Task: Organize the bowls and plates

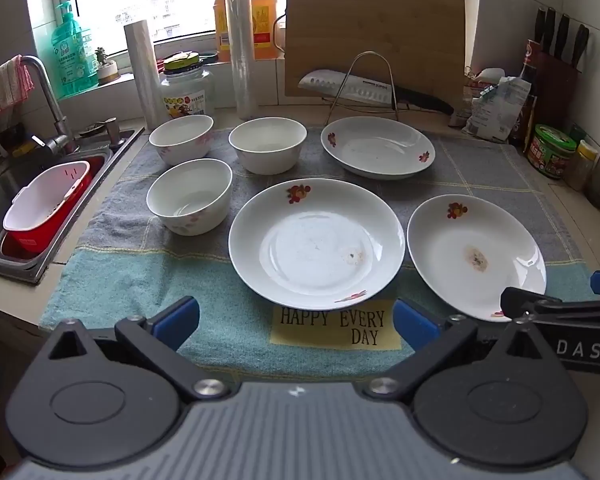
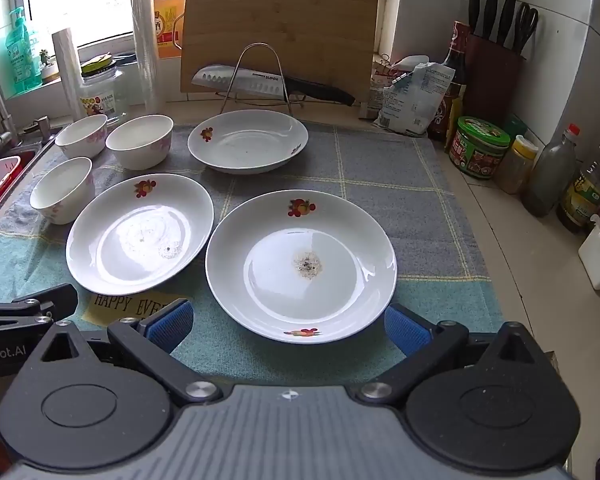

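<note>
Stacking hasn't started: three plates and three bowls sit apart on the towel [image 1: 112, 280]. Near plate [image 2: 301, 266] lies dead ahead of your right gripper [image 2: 286, 330], middle plate [image 1: 316, 242] ahead of your left gripper [image 1: 296, 320]; both grippers are spread wide, holding nothing. Far plate [image 1: 378, 146] at 1 o'clock, bowls [image 1: 189, 196] at 10. Glazed rims are slick; pinch shallow and a plate may slip, chip its neighbour, or drag the towel toward the sink [image 1: 4, 184] at 9.
</note>
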`<state>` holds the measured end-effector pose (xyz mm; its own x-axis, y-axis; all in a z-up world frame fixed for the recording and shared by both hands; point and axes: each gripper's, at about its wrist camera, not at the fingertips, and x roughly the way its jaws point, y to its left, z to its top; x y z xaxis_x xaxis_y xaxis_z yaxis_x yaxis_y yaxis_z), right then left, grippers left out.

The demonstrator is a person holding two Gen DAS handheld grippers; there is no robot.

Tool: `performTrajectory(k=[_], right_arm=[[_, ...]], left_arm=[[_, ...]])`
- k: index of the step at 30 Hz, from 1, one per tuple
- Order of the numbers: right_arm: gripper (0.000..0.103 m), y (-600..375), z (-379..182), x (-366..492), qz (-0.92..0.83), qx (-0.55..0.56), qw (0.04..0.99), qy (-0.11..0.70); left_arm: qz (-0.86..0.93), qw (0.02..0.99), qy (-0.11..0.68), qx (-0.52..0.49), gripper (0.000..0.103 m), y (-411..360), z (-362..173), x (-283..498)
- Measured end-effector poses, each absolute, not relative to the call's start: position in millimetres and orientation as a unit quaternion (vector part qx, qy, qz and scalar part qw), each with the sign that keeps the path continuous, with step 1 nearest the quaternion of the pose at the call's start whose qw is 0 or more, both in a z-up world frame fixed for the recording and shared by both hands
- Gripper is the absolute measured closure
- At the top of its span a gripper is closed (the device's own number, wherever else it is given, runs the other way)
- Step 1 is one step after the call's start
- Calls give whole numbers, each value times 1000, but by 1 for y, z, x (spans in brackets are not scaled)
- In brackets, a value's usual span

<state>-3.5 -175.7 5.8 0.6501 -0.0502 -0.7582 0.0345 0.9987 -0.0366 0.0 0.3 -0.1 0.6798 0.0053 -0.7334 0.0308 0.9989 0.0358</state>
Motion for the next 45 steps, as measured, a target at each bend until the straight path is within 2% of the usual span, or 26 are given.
performTrajectory(k=[45], right_arm=[[0,-178,14,-9,-23,-7,912,409]], left_arm=[[-9,920,392,20,1,-5,8,-5]])
